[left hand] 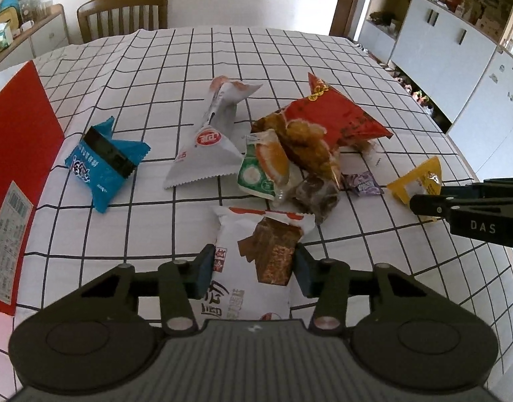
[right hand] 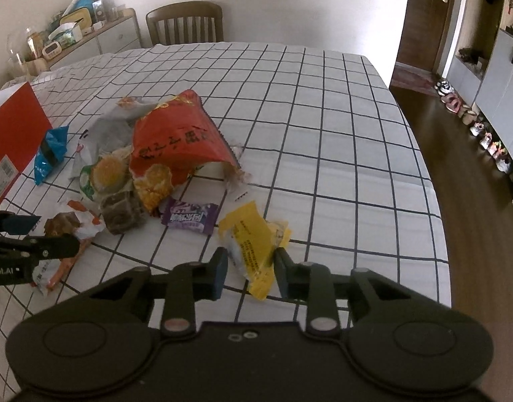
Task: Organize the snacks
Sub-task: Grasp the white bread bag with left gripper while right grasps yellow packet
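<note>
Left claw: the left claw (left hand: 251, 269) has its blue pads against both sides of a white plastic snack packet printed with brown squares (left hand: 256, 261), narrowed onto it; the packet lies on the tabletop.
Right claw: the right claw (right hand: 249, 268) is nearly closed, its fingers pressing either side of a crinkled yellow plastic snack packet (right hand: 253, 244) that rests on the cloth.
Tabletop: covered by a white cloth with a dark grid (left hand: 189, 60).
Snack pile: a large red foil bag (left hand: 337, 114) lies over a green-and-orange packet (left hand: 263, 167) and a clear packet holding a dark brown block (left hand: 315, 194), just beyond the white packet.
Loose packets: a small purple wrapper (right hand: 189, 217) sits between the pile and the yellow packet; a grey-white pouch with a red badge (left hand: 206, 144) and a blue packet with a black band (left hand: 104, 160) lie left of the pile.
Left edge: a red cardboard box with a white label (left hand: 18, 154) stands beside the blue packet.
Background: a wooden chair (left hand: 122, 13) at the far side.
</note>
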`<act>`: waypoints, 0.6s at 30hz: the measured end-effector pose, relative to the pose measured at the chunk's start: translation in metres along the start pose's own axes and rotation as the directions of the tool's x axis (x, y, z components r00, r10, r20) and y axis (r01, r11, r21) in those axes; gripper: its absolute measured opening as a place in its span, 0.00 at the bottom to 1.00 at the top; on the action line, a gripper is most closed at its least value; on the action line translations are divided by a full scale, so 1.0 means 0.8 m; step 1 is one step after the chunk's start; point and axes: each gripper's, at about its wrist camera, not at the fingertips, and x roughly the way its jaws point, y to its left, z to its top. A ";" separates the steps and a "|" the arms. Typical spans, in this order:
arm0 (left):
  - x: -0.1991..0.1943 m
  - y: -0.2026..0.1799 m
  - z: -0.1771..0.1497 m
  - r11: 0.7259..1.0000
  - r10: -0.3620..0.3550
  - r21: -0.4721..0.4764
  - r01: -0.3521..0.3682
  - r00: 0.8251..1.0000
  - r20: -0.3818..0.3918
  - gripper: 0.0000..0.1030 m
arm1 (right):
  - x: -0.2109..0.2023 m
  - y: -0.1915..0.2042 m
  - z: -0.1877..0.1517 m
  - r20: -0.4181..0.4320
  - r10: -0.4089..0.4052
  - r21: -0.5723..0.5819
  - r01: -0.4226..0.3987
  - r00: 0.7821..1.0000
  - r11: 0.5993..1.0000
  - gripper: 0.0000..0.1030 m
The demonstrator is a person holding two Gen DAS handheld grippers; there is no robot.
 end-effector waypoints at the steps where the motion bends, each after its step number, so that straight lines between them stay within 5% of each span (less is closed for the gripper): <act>1: -0.001 -0.001 0.000 1.000 0.004 0.000 -0.004 1.000 -0.001 0.46 | -0.001 0.000 0.000 0.003 0.000 0.002 0.000 1.000 1.000 0.26; 18: -0.044 0.014 -0.021 0.993 0.028 -0.116 -0.029 1.000 -0.013 0.45 | -0.064 0.006 -0.024 0.043 0.065 0.013 -0.065 0.997 0.998 0.21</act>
